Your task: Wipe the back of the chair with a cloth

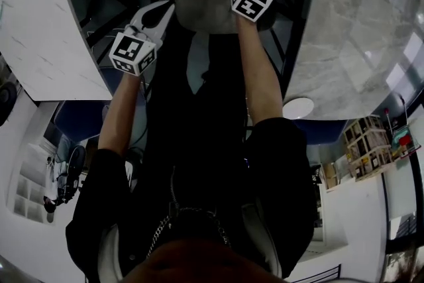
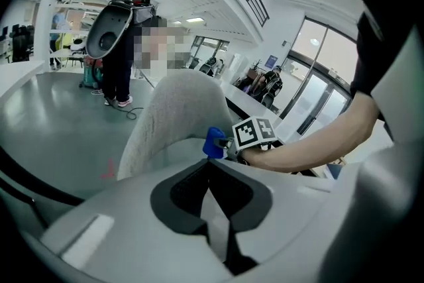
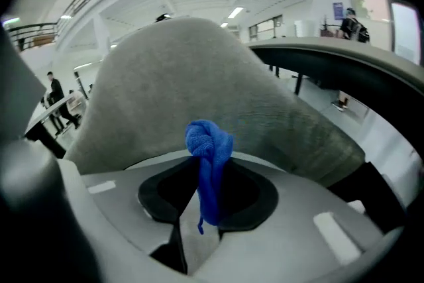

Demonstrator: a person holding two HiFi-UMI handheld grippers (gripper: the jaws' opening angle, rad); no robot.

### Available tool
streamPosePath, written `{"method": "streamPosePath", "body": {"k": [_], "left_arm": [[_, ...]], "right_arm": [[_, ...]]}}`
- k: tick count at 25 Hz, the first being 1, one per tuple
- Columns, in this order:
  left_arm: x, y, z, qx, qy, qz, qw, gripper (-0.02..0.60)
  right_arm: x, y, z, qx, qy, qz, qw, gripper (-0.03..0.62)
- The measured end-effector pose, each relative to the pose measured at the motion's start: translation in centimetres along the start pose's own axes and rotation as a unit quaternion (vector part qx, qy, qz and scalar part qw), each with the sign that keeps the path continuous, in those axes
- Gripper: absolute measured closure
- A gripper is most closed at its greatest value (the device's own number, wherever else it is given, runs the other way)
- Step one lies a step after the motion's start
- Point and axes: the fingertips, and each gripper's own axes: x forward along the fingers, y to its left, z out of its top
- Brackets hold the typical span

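We find the head view dim: our torso (image 1: 199, 169) below the jaws sinks into near black, while the pale tabletops (image 1: 358, 30) either side of them glare. Both gripper views are bright, lit by ceiling strips (image 3: 236, 12) above the jaws and windows (image 2: 318, 56) beyond them. Fisheye bends every edge into dark corners; the cloth (image 3: 209, 146) in the right jaws is sharp.

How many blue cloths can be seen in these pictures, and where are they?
1. The blue cloth is clamped in the right gripper, just in front of the gray chair back. The left gripper is shut on nothing. No other cloth shows.
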Motion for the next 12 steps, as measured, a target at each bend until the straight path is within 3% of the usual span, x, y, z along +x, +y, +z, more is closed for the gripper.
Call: {"method": "streamPosePath", "body": {"k": [3,6,9,12], "left_arm": [[-1.2,0.6,-0.8,-0.012,-0.006,0.014,0.9998,0.571],[-2.4,1.3,-1.2,-0.023,-0.014,0.027,0.9993,0.571],[-3.6,2.1,-1.7,-0.035,-0.023,0.042,0.9983,0.571],[-4.7,2.6,-2.2,-0.045,-0.031,0.054,0.9971,0.571]], "right_arm": [[0.5,6.0,-0.4,-0.063,0.006,0.066,0.996,0.494],[0.6,12.4,-1.5,-0.116,0.022,0.149,0.982,0.494],[0.2,17.8,-4.9,-0.177,0.068,0.225,0.956,0.494],[-0.8,20.9,-10.2,-0.241,0.135,0.282,0.919,0.494]]}}
